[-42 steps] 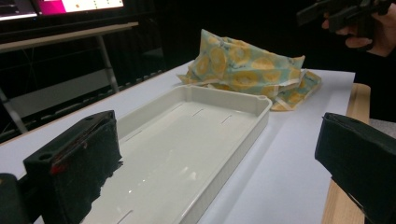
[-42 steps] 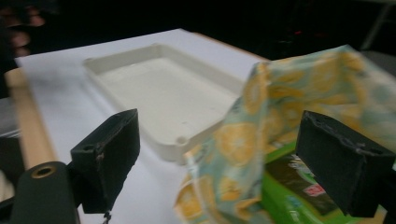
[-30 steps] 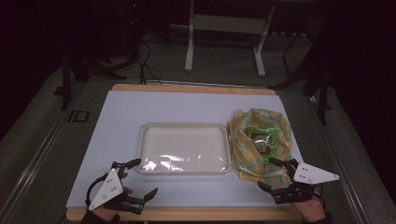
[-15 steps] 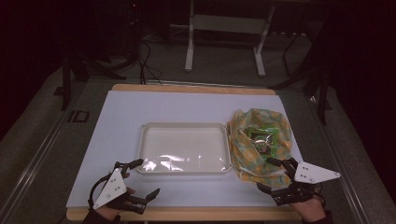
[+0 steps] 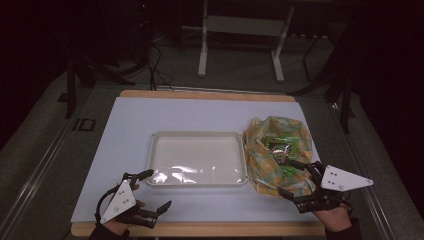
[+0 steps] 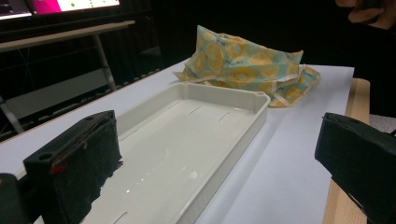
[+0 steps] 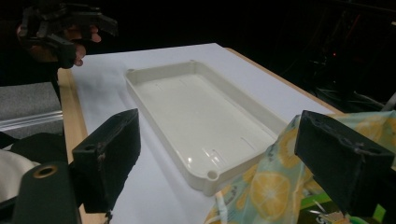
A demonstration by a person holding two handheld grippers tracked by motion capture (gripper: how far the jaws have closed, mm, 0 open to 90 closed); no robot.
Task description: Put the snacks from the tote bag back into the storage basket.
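The lemon-print bag lies on the right part of the white table sheet, its edge touching the right short side of the white tray. The bag's long axis runs from the near edge of the table to the far one, and its opening faces up (in the high view green packets show inside, but their labels are too small to read). The right gripper is at the bag's near right corner, jaws wide apart with nothing between them. The left gripper is beside the tray's near left corner, also spread open and empty. In the right gripper view the bag is cut off by the frame.
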